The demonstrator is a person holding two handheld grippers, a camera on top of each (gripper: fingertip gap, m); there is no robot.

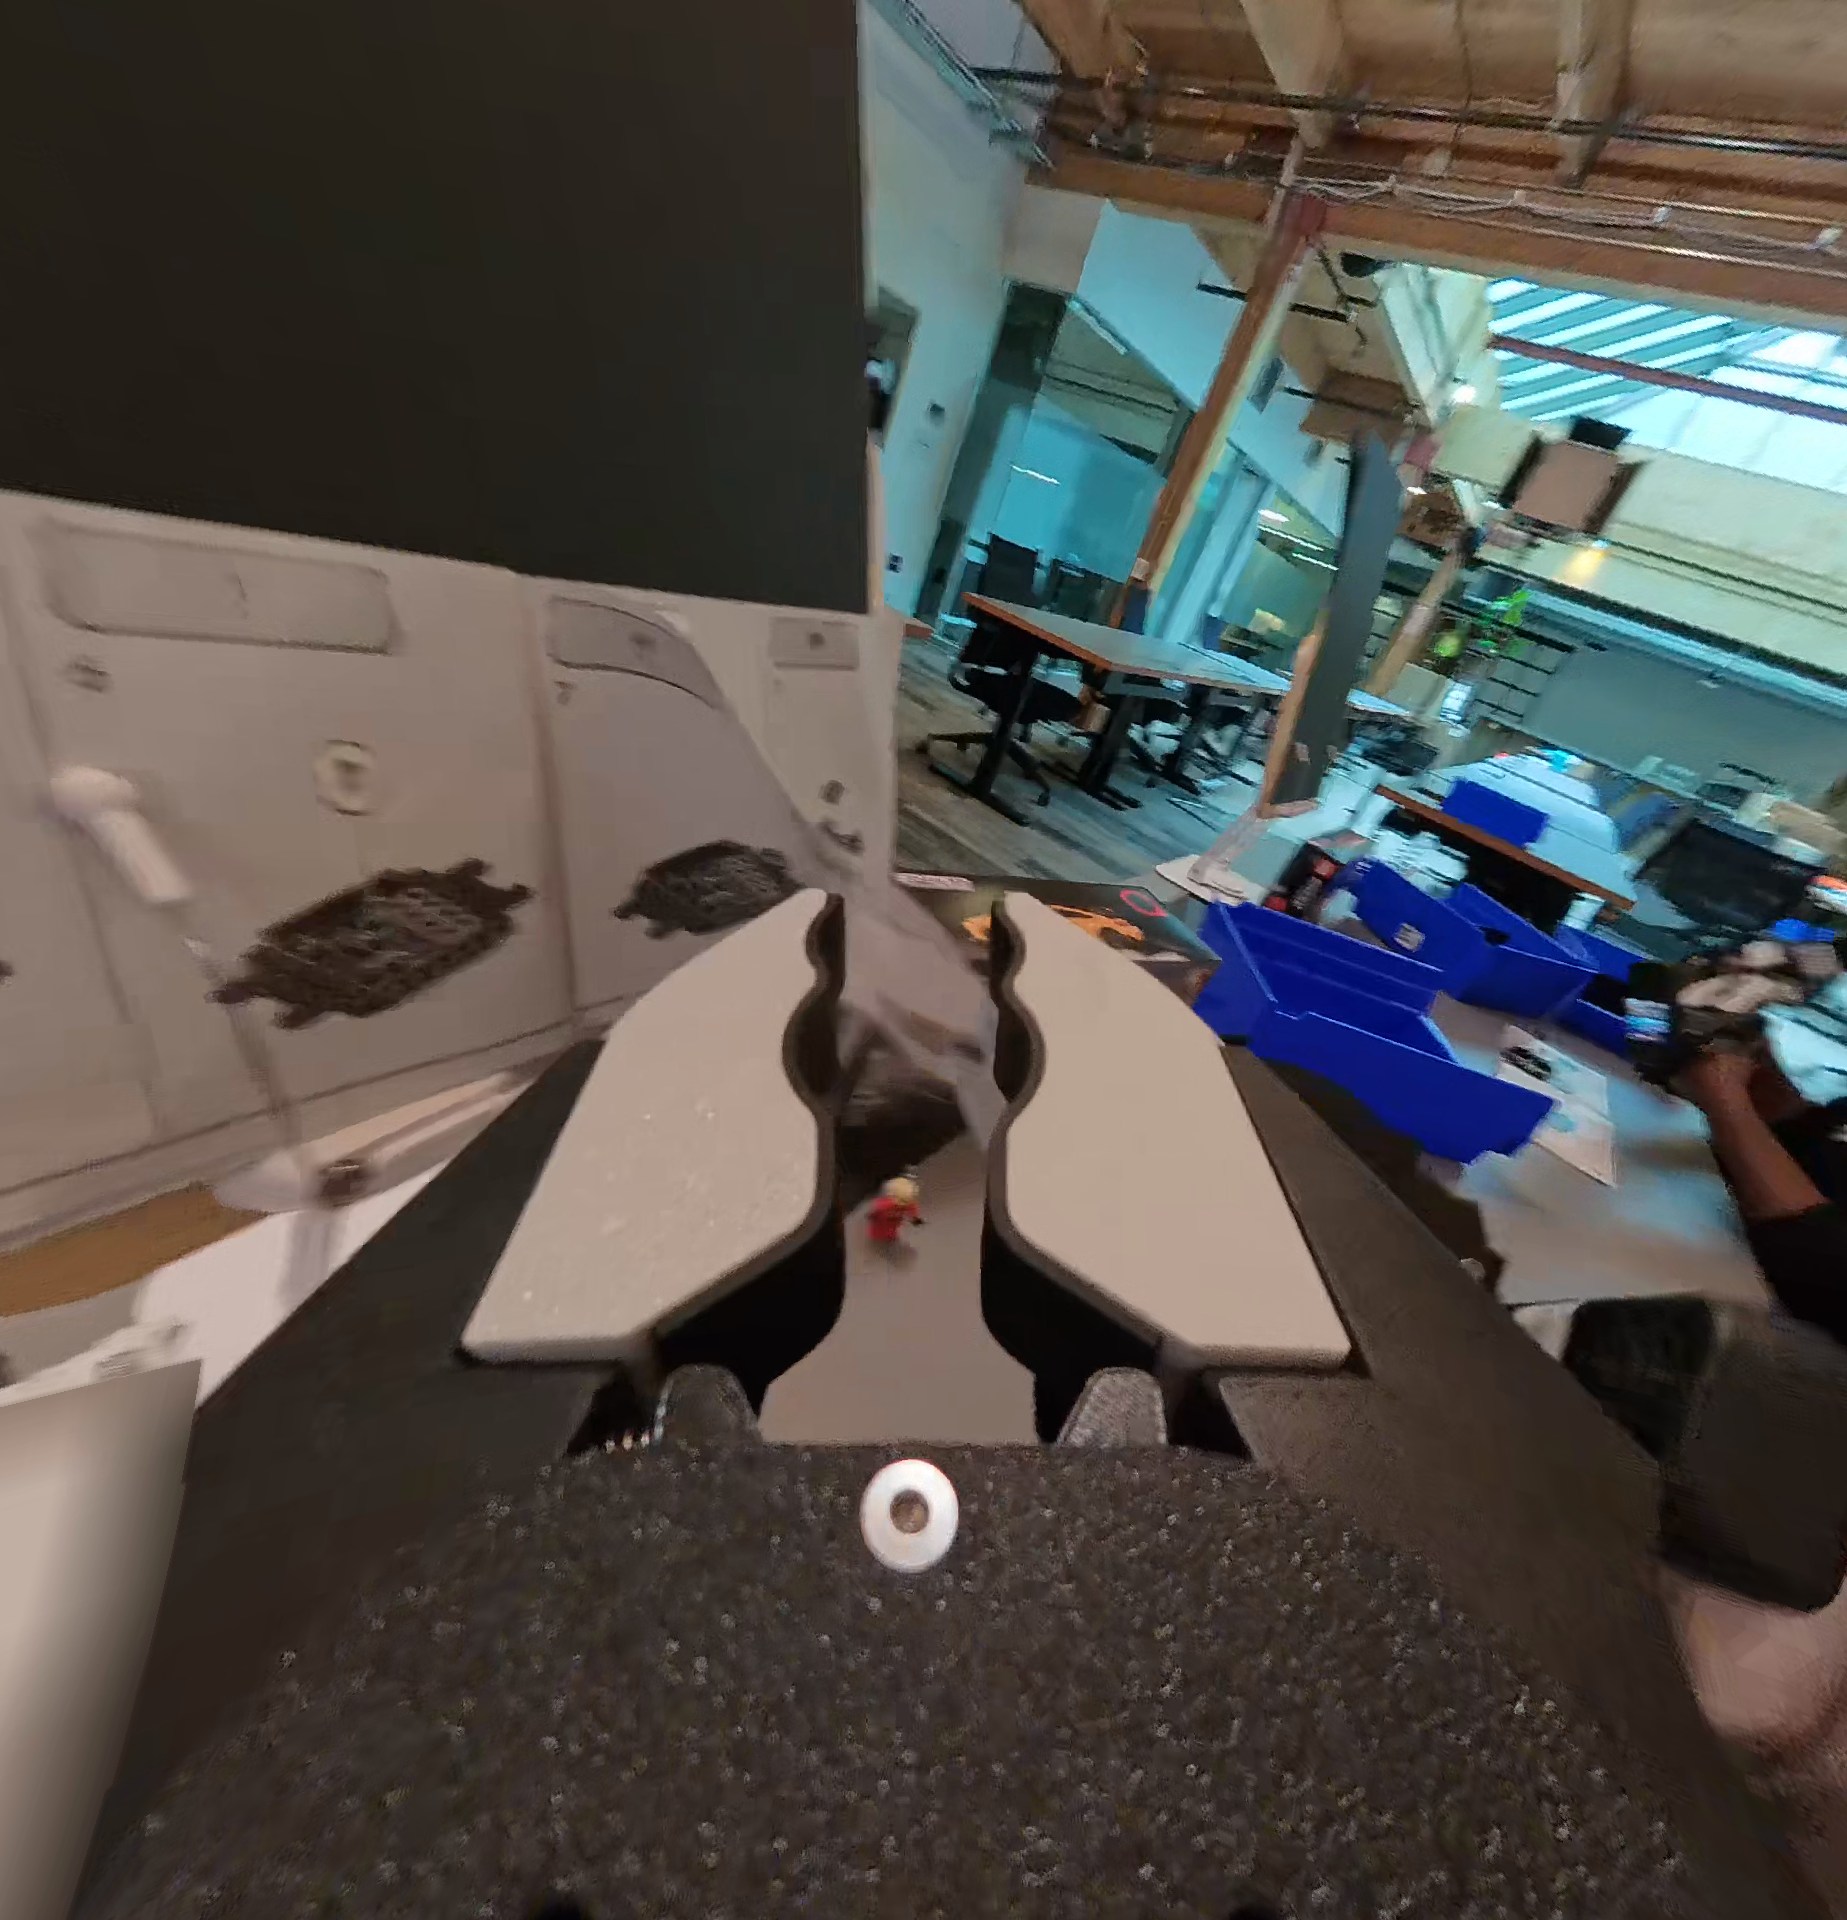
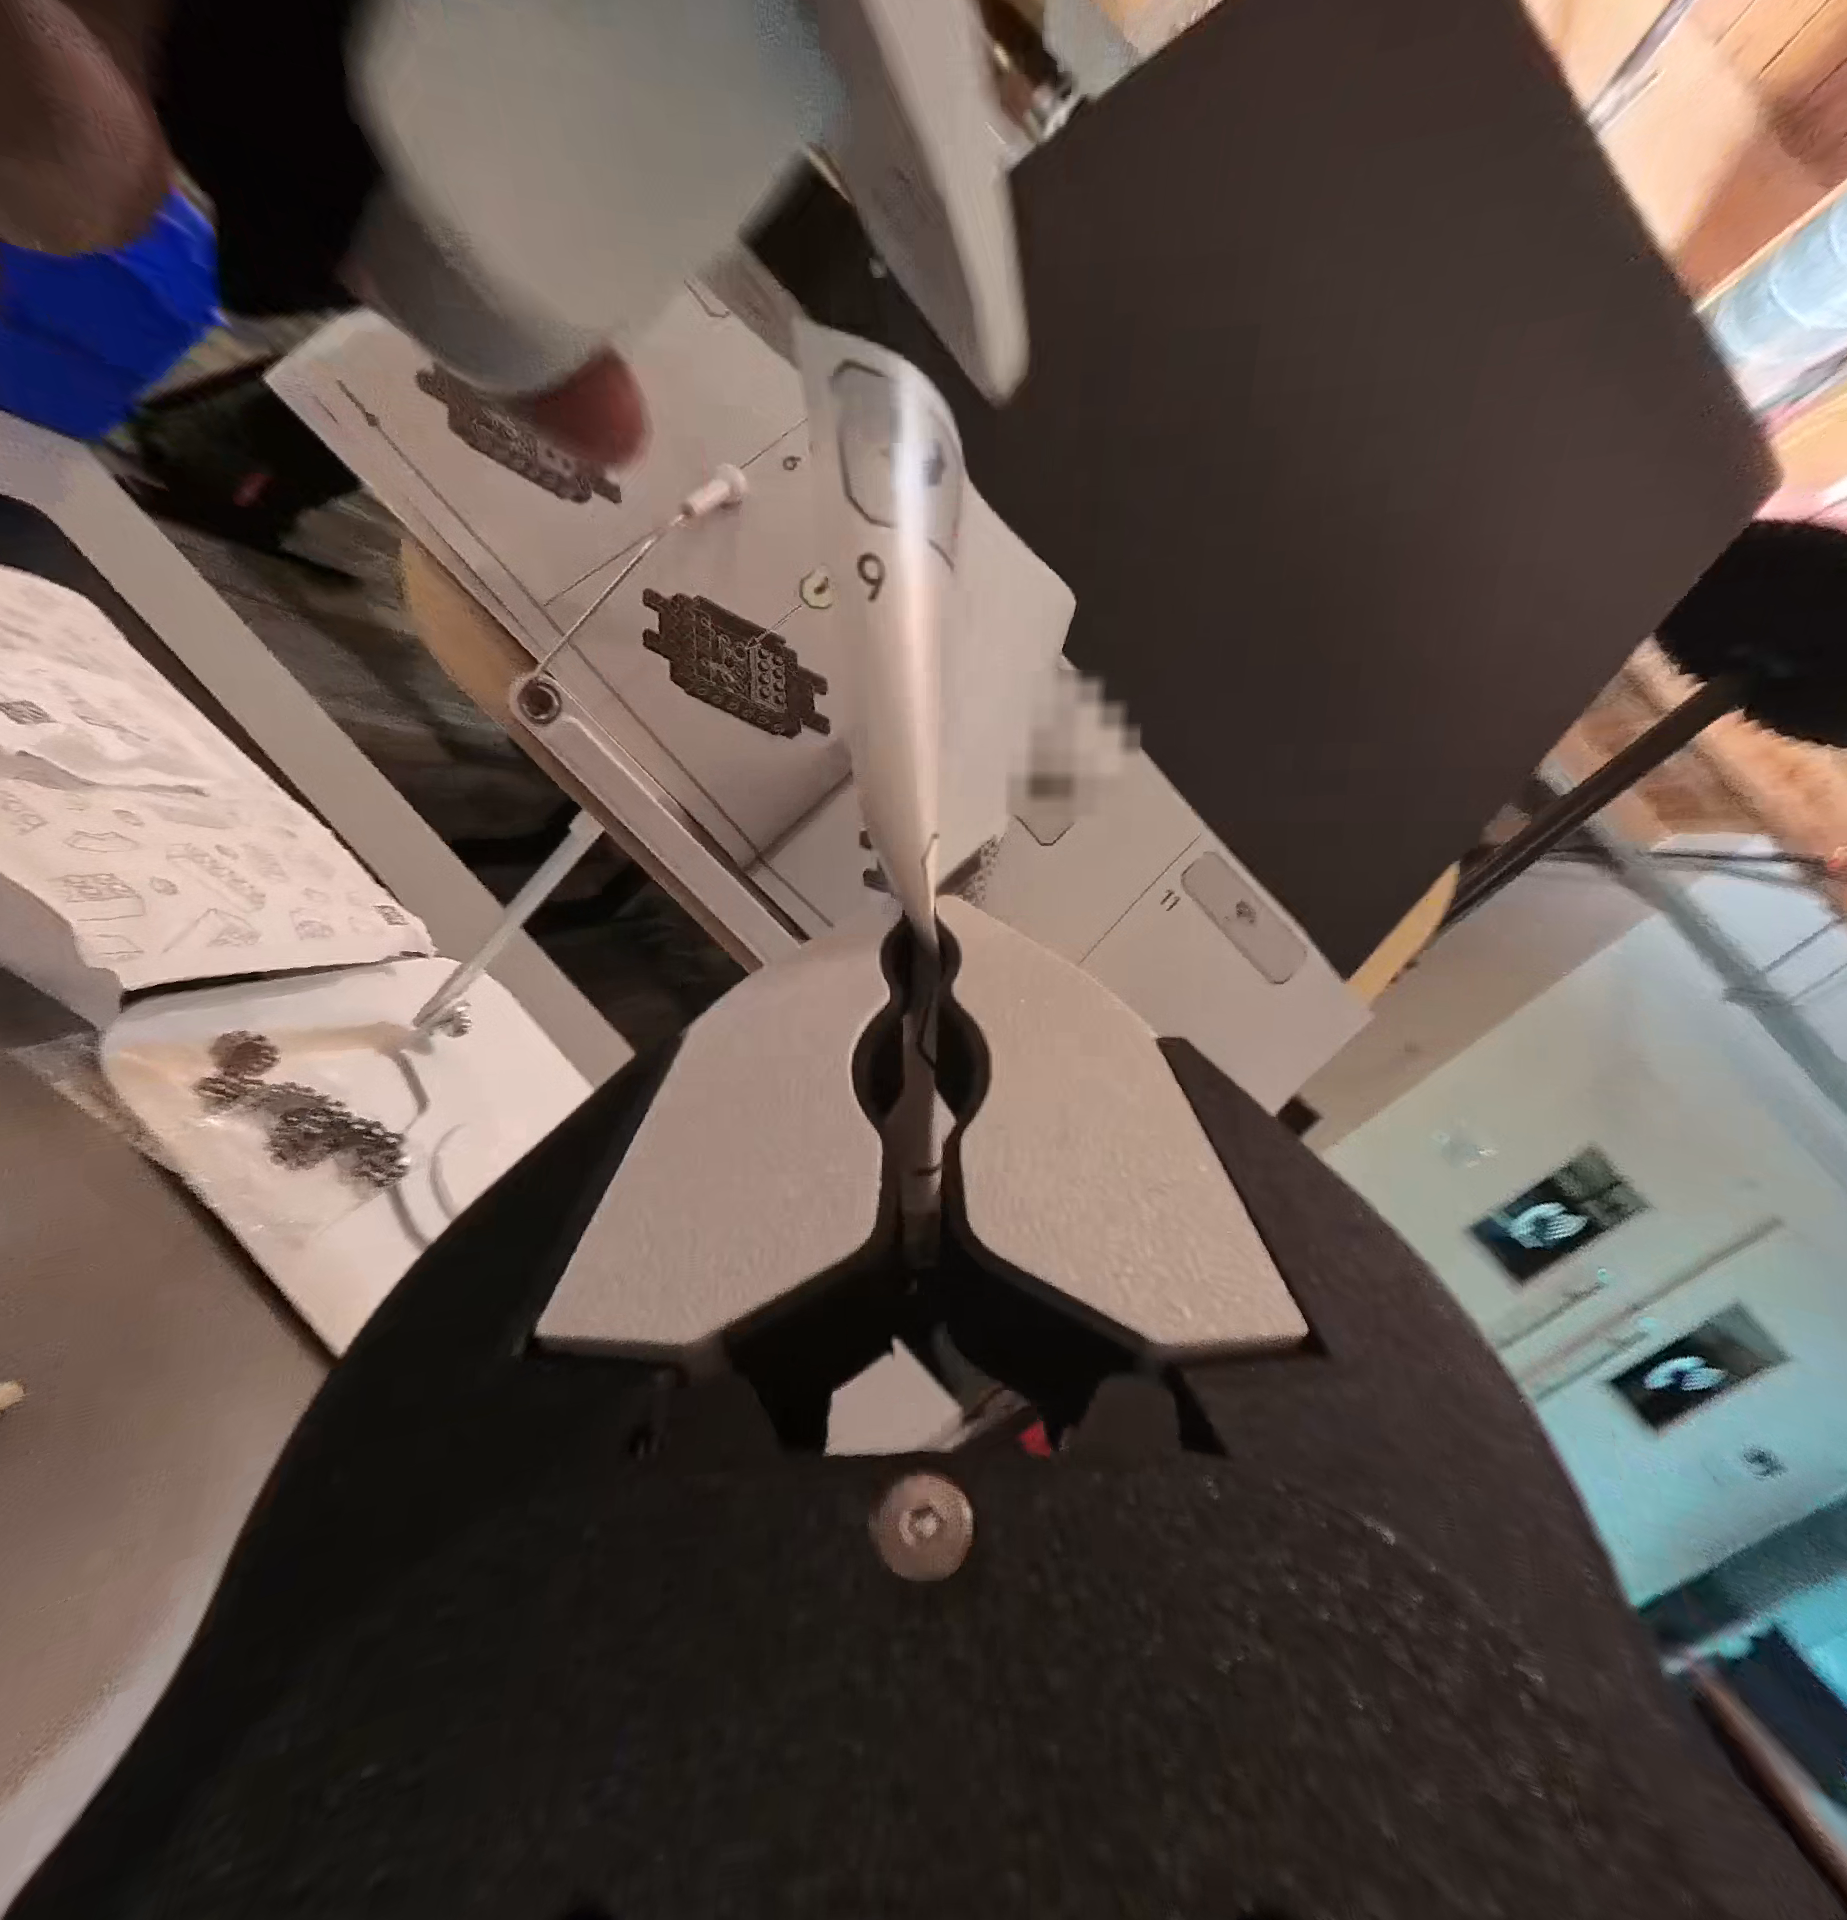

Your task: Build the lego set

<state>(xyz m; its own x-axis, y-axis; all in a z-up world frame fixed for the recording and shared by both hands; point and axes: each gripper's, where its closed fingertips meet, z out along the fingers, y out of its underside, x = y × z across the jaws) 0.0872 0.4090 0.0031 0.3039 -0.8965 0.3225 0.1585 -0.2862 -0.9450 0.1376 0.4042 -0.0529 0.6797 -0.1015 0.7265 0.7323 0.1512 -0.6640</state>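
Note:
The white instruction booklet stands open on a holder against a black board. My left gripper is open. One lifted page runs through the gap between its fingers, and the pads do not press on it. A small red minifigure stands on the dark table below that gap. In the right wrist view my right gripper is shut on the edge of the lifted page, seen edge-on, in front of the booklet. The left gripper shows blurred above the page.
Blue bins and a dark box with an orange car picture lie to the right of the booklet. A clear bag of black parts and a torn white paper bag lie to the left. A person's arm is at the right. Across from one pair of fingers to the other is roughly 8 cm.

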